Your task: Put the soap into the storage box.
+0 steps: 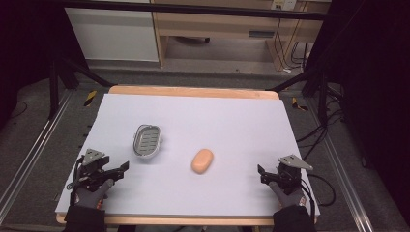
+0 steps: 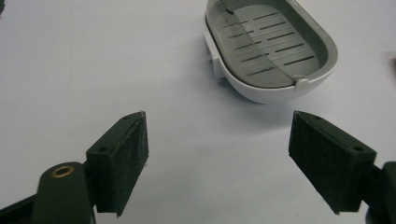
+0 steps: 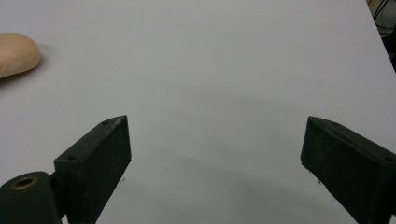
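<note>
Both claws are resting at the near edge of the surface [image 1: 232, 121], left claw [image 1: 122, 169] and right claw [image 1: 263, 173] each gaping wide, gripping nothing. Soap bar [image 1: 202, 160] is lying mid-surface, well apart from the soap dish [image 1: 146, 140]. Risk: rounded soap slipping from the pads during pinching; light dish skidding when loaded.

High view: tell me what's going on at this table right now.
A person holds a two-jaw gripper in each hand at the near edge of a white table. The left gripper and the right gripper are both open and hold nothing. An empty grey soap dish sits ahead of the left gripper, and a peach soap bar lies beside it, apart. Nothing is being touched yet.
</note>
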The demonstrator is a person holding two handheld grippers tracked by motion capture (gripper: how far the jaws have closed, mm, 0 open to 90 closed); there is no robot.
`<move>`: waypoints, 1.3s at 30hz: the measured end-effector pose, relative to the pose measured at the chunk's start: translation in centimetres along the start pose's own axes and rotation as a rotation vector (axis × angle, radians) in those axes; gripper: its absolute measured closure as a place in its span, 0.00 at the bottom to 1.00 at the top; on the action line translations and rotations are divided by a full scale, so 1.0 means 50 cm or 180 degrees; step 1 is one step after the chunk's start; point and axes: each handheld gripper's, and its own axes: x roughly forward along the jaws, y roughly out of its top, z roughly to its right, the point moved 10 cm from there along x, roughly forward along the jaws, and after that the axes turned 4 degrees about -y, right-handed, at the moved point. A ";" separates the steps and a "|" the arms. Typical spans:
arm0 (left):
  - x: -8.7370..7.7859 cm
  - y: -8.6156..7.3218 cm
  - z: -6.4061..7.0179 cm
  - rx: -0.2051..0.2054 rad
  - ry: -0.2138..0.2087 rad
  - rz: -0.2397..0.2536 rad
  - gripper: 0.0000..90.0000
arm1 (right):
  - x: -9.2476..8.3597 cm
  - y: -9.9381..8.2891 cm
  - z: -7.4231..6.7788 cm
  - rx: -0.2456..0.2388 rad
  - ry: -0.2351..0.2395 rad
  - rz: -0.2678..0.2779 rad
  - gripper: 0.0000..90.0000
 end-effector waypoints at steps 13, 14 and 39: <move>-0.002 0.007 0.036 0.0073 -0.0074 0.0044 0.27 | -0.004 -0.001 0.004 0.0068 0.0006 0.0004 0.08; 0.001 0.010 0.043 0.0068 -0.0099 0.0062 0.28 | -0.002 -0.003 0.003 0.0063 0.0016 -0.0008 0.08; 0.003 0.041 0.108 0.0203 -0.0287 0.0198 0.24 | 0.001 0.004 0.002 0.0072 -0.0024 0.0006 0.07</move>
